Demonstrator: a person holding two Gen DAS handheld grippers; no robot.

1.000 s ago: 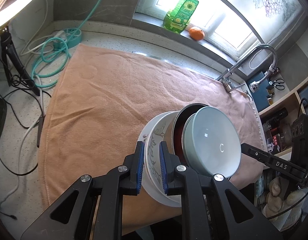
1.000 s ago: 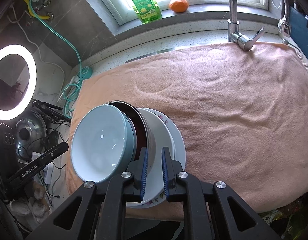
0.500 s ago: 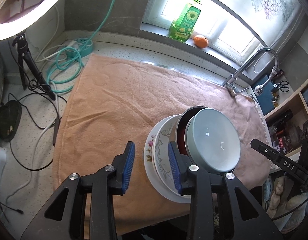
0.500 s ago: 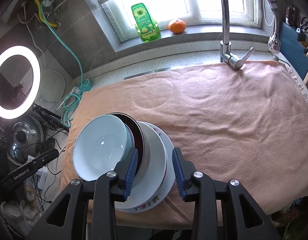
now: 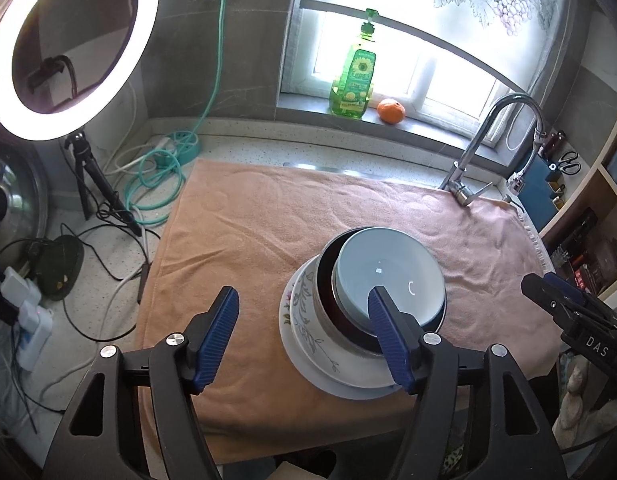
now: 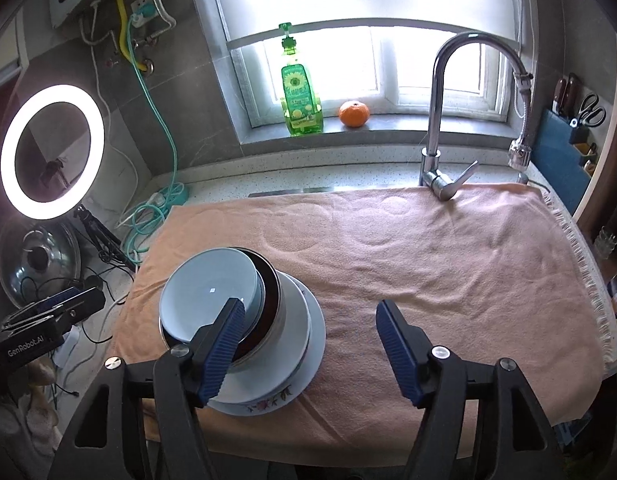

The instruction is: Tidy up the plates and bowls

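Observation:
A stack of dishes rests on the peach towel near its front edge. From the bottom up it is a flowered plate, a white bowl, a dark bowl and a pale blue bowl. My left gripper hovers above the stack's left side, jaws opening, with nothing pressed between the pads. Its right finger only overlaps the blue bowl in the picture. My right gripper hovers over the stack's right side, jaws also opening, holding nothing. The blue bowl and flowered plate lie under its left finger.
A chrome faucet stands at the towel's back right. A green soap bottle and an orange sit on the windowsill. To the left are a ring light, a tripod, a teal hose and cables. Shelves stand at the right.
Both grippers, first shut on the stack's rims, have let go, spread wide and drawn back and up. The stack stays on the towel.

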